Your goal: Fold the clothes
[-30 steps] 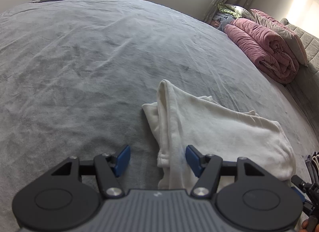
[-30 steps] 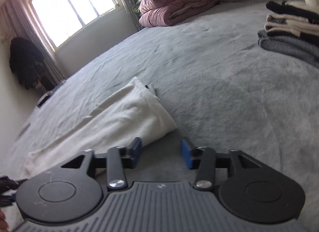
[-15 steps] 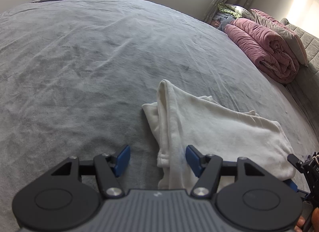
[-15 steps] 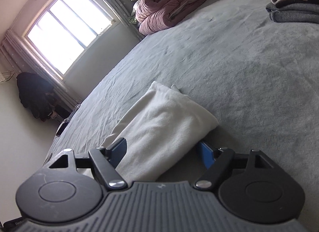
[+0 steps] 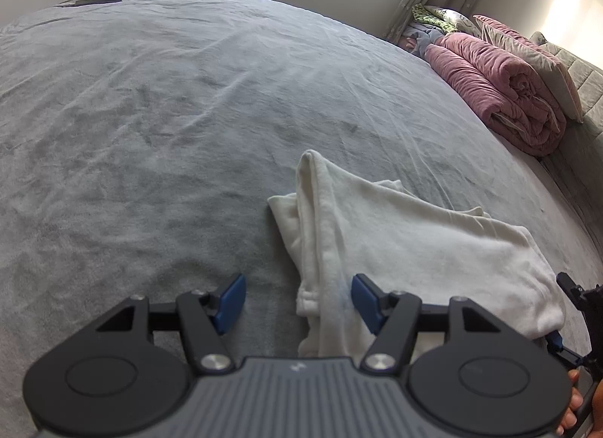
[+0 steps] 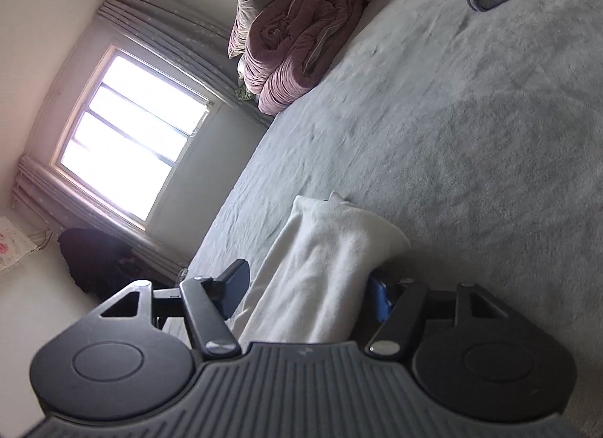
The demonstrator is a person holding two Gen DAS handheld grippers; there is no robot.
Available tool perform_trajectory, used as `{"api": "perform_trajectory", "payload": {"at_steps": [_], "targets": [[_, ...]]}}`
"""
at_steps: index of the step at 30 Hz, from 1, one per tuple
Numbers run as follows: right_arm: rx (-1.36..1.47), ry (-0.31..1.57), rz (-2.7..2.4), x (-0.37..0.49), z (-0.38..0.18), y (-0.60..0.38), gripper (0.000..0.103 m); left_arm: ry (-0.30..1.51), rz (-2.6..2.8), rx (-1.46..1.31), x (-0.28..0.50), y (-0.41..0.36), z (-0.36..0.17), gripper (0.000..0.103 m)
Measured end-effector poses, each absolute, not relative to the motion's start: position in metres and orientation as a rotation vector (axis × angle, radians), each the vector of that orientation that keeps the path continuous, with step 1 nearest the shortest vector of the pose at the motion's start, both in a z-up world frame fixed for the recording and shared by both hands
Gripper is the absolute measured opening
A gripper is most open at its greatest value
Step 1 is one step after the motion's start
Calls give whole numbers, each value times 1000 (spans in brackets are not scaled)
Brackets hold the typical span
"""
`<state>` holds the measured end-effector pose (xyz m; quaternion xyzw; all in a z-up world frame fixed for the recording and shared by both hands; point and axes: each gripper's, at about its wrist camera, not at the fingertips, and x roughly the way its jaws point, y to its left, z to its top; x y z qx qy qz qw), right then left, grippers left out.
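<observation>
two grippers at white garment (image 5: 407, 242), one per end; long axis runs from my left gripper (image 5: 297, 300) across to right gripper (image 6: 309, 287). left jaws wide, hem edge between, unpinched. right jaws just narrowing around far end, no pinch yet.

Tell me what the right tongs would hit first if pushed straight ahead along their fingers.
The white folded garment. Its end already lies between the open fingers of the right tongs, which have just been closing, so going on would run further onto it. Beyond it is grey bedspread.
</observation>
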<state>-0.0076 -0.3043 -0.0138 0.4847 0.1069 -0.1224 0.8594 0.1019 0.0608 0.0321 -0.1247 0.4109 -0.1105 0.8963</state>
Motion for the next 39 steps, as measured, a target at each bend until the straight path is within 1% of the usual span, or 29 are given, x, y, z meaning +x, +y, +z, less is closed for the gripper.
{"api": "perform_trajectory", "payload": {"at_steps": [6, 9, 12, 14, 15, 22, 24, 25, 27, 28, 29, 30, 33, 36, 39], "targets": [[978, 239, -264, 9, -16, -302, 69, 850, -230, -258, 101, 61, 32, 64], [961, 249, -256, 16, -17, -305, 67, 851, -231, -260, 101, 61, 32, 64], [962, 253, -269, 15, -18, -306, 57, 851, -230, -261, 101, 61, 32, 64], [983, 257, -282, 10, -22, -307, 32, 851, -228, -257, 102, 60, 32, 65], [998, 257, -283, 9, -24, -307, 30, 850, -227, -254, 101, 59, 32, 65], [927, 222, -252, 4, -6, -298, 28, 844, -223, -232, 100, 56, 32, 66], [961, 228, -250, 3, -8, -300, 31, 844, -223, -230, 100, 55, 31, 66], [976, 239, -255, 5, -10, -302, 36, 843, -223, -229, 100, 55, 31, 66], [971, 257, -256, 6, -16, -304, 37, 842, -224, -228, 100, 55, 31, 66], [967, 266, -256, 7, -18, -304, 36, 841, -224, -227, 100, 55, 31, 66], [975, 255, -253, 4, -19, -305, 29, 841, -223, -227, 100, 55, 31, 66], [958, 241, -247, 2, -15, -304, 28, 840, -222, -224, 100, 55, 31, 66], [809, 201, -230, 1, 5, -288, 27, 838, -218, -212, 99, 52, 31, 67], [717, 162, -201, 3, 20, -273, 26, 833, -214, -200, 99, 51, 31, 67], [732, 152, -173, 7, 20, -274, 26, 829, -211, -197, 98, 50, 31, 67]]}}
